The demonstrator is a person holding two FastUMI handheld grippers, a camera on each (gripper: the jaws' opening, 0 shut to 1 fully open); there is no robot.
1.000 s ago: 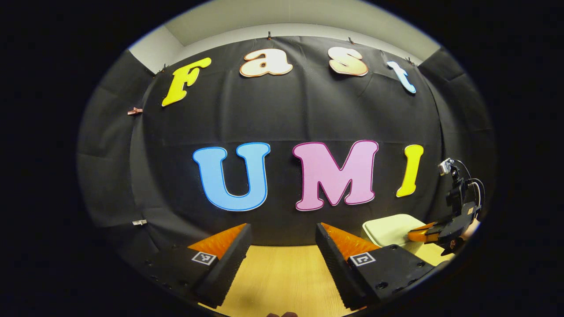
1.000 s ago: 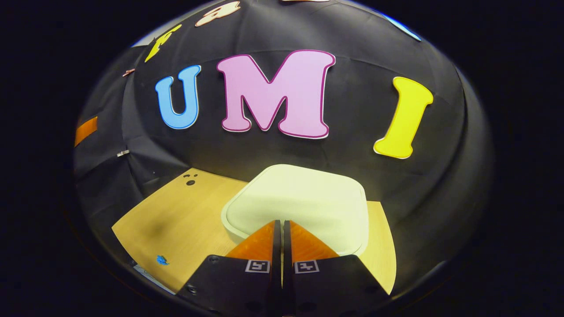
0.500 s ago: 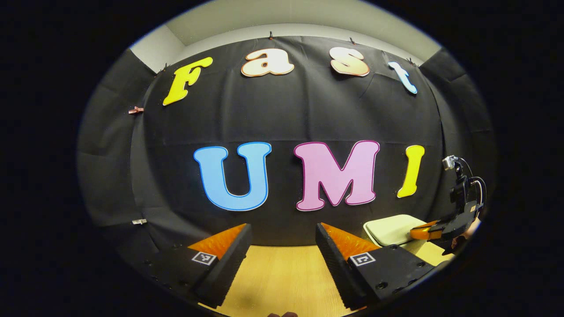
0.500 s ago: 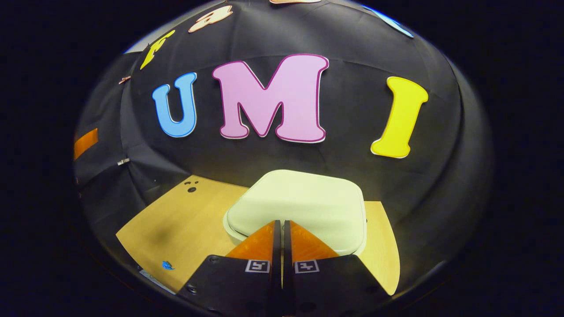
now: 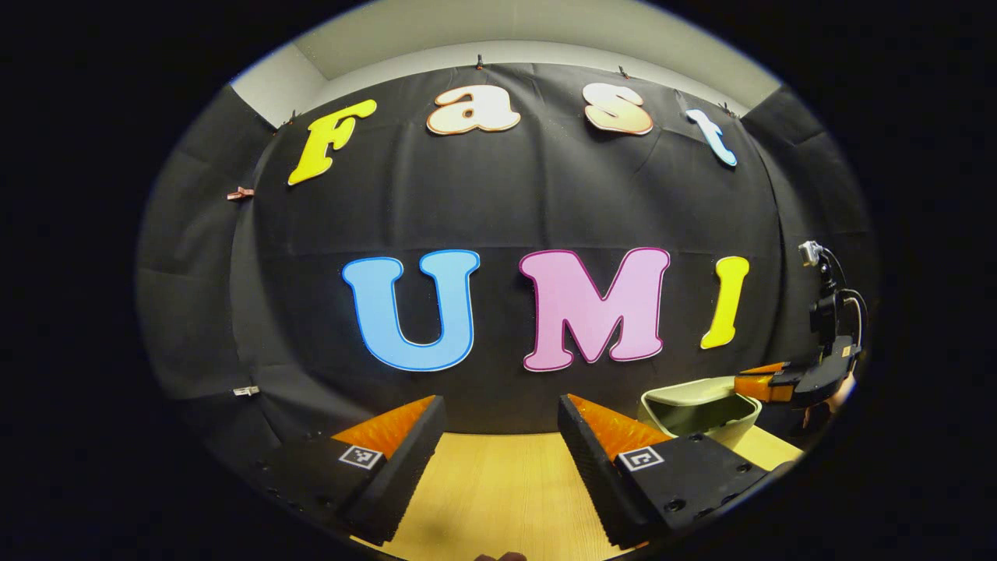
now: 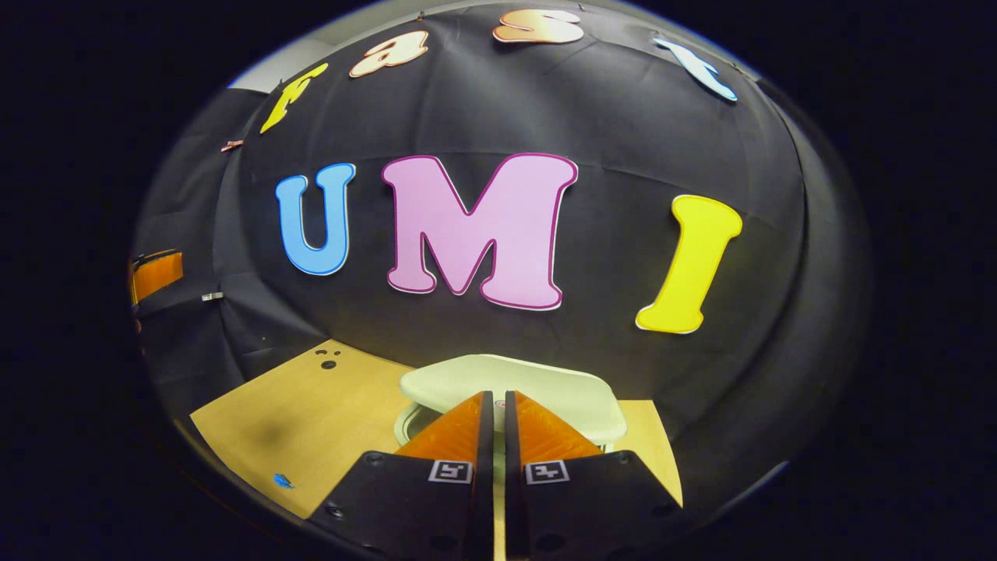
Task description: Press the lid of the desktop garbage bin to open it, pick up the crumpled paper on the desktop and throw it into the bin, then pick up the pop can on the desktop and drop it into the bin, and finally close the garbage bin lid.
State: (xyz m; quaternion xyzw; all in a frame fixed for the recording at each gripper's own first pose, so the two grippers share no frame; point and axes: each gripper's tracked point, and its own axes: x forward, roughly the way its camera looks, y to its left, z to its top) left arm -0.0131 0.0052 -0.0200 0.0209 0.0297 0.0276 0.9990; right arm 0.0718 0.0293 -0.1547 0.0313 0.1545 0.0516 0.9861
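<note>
Wooden desktop [image 6: 311,421], bin [image 5: 701,409] by the back wall, lid [image 6: 514,389] popped up.
Right gripper [image 6: 493,405], fingers together and empty, hangs just before the lid; left gripper [image 5: 498,425] waits wide apart, empty. Opening looks done; next, seek the paper.

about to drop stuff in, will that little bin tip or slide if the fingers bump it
Probably it would slide before it tipped: the bin looks squat and wide, standing on the smooth wooden desktop. It seems thin plastic and likely light, so a bump could shift it. Its raised lid looks springy and may flap if the right gripper, fingers together, knocks it.
</note>
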